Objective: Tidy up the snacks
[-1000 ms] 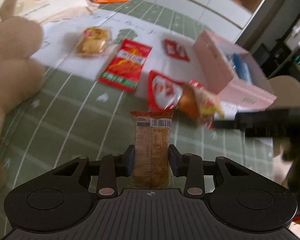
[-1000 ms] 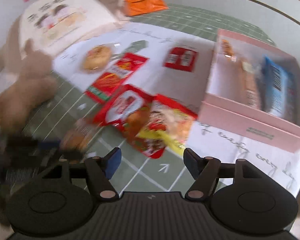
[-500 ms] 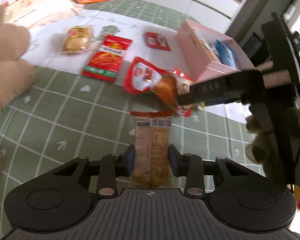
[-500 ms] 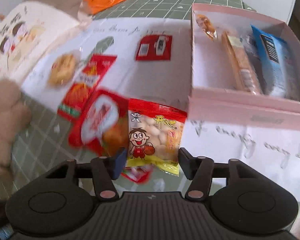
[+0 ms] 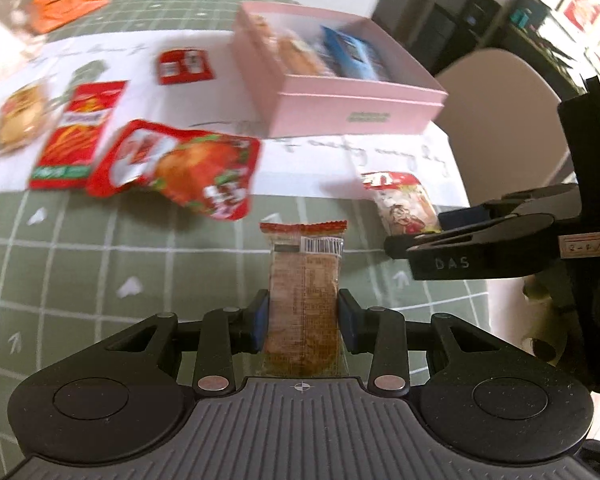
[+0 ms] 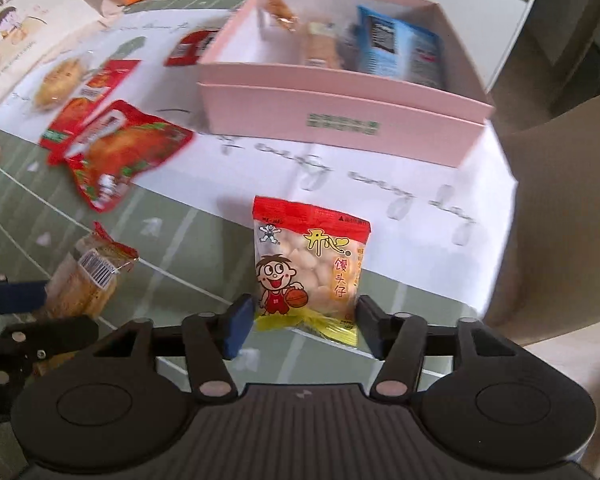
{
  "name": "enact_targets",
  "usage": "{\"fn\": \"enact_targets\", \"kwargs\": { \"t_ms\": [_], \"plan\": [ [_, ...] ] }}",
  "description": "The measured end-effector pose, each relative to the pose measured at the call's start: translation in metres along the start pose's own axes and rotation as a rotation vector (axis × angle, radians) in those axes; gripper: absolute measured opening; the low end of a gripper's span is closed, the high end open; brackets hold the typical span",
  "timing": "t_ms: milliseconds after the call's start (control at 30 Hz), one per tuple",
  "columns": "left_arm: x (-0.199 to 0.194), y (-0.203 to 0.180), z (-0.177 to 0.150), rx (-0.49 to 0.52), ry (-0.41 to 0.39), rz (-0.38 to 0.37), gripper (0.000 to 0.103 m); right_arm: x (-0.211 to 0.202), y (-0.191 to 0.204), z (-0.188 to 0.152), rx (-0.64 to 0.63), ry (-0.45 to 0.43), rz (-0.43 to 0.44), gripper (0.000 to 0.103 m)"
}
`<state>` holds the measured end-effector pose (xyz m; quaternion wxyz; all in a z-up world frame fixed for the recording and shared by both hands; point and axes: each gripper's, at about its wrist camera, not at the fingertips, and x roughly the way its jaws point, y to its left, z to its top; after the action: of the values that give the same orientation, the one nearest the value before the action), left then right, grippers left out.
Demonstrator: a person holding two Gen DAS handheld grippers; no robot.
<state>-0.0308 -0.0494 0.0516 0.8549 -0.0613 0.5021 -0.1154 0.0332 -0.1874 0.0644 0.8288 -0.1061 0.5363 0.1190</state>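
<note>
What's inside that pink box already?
The pink box holds a blue packet, a pale wrapped cake beside it, and a small orange-brown snack at the back. The left part looks bare. The near wall hides the bottom along the front.

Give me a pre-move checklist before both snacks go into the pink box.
1. Left gripper clamped on the brown snack bar: ok.
2. Right gripper grip on the cartoon ball-snack packet: cannot tell; jaws opening, packet between them.
3. Pink box open on top: ok.
4. Free space at the box's left end: ok.
5. The two grippers apart: ok.
</note>
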Motion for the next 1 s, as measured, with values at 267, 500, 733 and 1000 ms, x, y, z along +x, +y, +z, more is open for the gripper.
{"fn": "enact_targets", "kwargs": {
  "t_ms": [267, 500, 733, 1000],
  "plan": [
    [0.010, -0.024, 0.007, 0.067, 0.033, 0.012, 0.040, -0.001, -0.031, -0.006, 0.091, -0.030, 0.056, 0.072],
    [0.010, -0.023, 0.008, 0.048, 0.044, 0.032, 0.040, -0.003, -0.039, -0.001, 0.136, -0.072, 0.120, 0.074],
    [0.005, -0.017, 0.004, 0.018, 0.045, 0.048, 0.040, 0.009, -0.034, 0.012, 0.147, -0.056, 0.147, 0.078],
    [0.002, -0.019, 0.007, 0.013, 0.038, 0.063, 0.040, 0.005, -0.020, 0.017, 0.041, -0.074, 0.085, 0.057]
  ]
}}
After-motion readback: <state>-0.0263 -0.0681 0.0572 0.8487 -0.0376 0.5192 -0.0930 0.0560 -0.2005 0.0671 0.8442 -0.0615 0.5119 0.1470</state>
